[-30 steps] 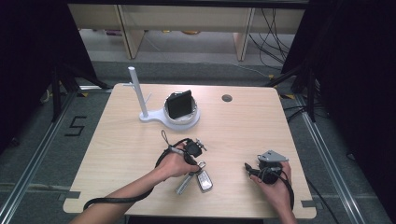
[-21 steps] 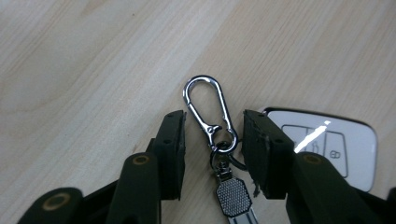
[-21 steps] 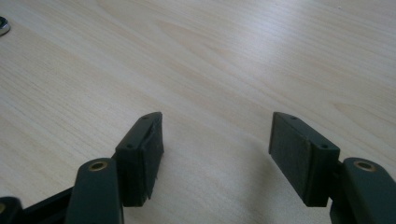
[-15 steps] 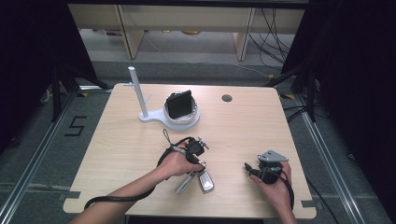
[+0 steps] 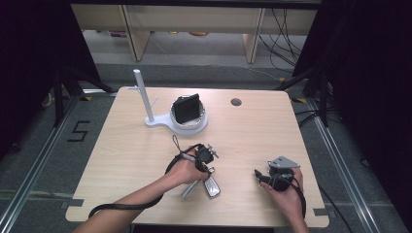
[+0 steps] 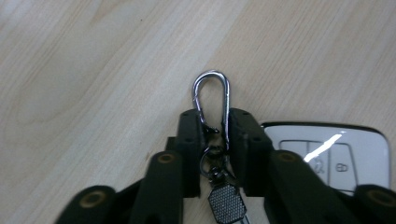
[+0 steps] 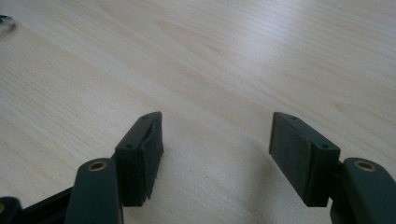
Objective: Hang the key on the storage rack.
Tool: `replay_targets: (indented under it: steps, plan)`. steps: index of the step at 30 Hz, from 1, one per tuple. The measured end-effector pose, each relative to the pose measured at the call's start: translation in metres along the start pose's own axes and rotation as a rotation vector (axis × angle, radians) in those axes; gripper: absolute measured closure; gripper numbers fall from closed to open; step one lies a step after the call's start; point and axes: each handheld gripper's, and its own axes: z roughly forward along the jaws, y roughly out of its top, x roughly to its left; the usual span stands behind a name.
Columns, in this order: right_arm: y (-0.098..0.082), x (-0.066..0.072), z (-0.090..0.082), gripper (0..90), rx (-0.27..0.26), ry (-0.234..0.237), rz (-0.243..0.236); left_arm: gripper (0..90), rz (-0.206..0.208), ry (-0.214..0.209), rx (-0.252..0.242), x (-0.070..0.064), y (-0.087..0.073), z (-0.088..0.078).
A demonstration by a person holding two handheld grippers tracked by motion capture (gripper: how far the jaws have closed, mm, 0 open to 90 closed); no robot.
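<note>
The silver carabiner [image 6: 211, 100] lies flat on the bench [image 5: 136, 145] at its near edge, with a small swivel ring and the white car key fob [image 6: 327, 151] just beside it. The left claw [image 6: 212, 128] has just been closing and now pinches the clip's lower end between its pads, probably so the whole key bunch can be lifted by that one loop. The right claw [image 7: 215, 140] rests well apart on bare wood, jaws wide and holding nothing, apparently waiting. Farther back stands a white stand [image 5: 160, 114] carrying a dark box [image 5: 187, 108].
</note>
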Motion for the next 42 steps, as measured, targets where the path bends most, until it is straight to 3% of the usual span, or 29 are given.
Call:
replay_targets:
  steps: [7, 14, 20, 25, 27, 28, 29, 31, 38, 39, 42]
  plan:
    - [0.0, 0.0, 0.0, 36.1, 0.0, 0.001, -0.001, 86.2, -0.004, -0.016, -0.017, 0.001, -0.002, 0.0]
    - [0.0, 0.0, 0.0, 36.0, 0.0, 0.003, 0.0, 86.3, -0.032, -0.028, -0.033, 0.002, -0.004, 0.0]
    - [0.0, 0.0, 0.0, 35.8, 0.001, 0.002, 0.0, 86.2, -0.033, -0.027, -0.042, 0.002, -0.006, 0.0]
    - [-0.001, -0.001, 0.001, 35.9, -0.005, 0.0, -0.019, 86.6, -0.008, -0.021, -0.061, 0.002, -0.009, 0.0]
    - [-0.001, -0.001, 0.0, 35.9, -0.005, 0.0, -0.018, 86.7, -0.01, -0.024, -0.079, 0.002, -0.011, 0.0]
    - [0.0, 0.0, 0.0, 35.9, 0.003, 0.008, 0.004, 86.7, 0.002, -0.028, -0.083, 0.003, -0.012, 0.0]
    - [0.0, 0.0, 0.0, 35.9, 0.003, 0.008, 0.003, 86.7, -0.027, -0.037, -0.124, 0.001, -0.014, 0.002]
    - [0.0, 0.0, 0.0, 36.0, 0.001, 0.005, -0.001, 86.7, -0.037, -0.052, -0.144, 0.001, -0.017, 0.001]
    - [0.0, 0.001, 0.0, 36.0, 0.006, 0.012, 0.013, 86.7, 0.017, -0.048, -0.195, 0.003, -0.023, -0.014]
    - [0.0, 0.0, 0.0, 36.0, 0.003, 0.007, -0.003, 86.7, 0.022, -0.048, -0.208, 0.003, -0.024, -0.017]
    - [-0.001, 0.0, 0.0, 36.0, 0.003, 0.01, -0.003, 86.7, 0.008, -0.044, -0.264, 0.001, -0.027, -0.025]
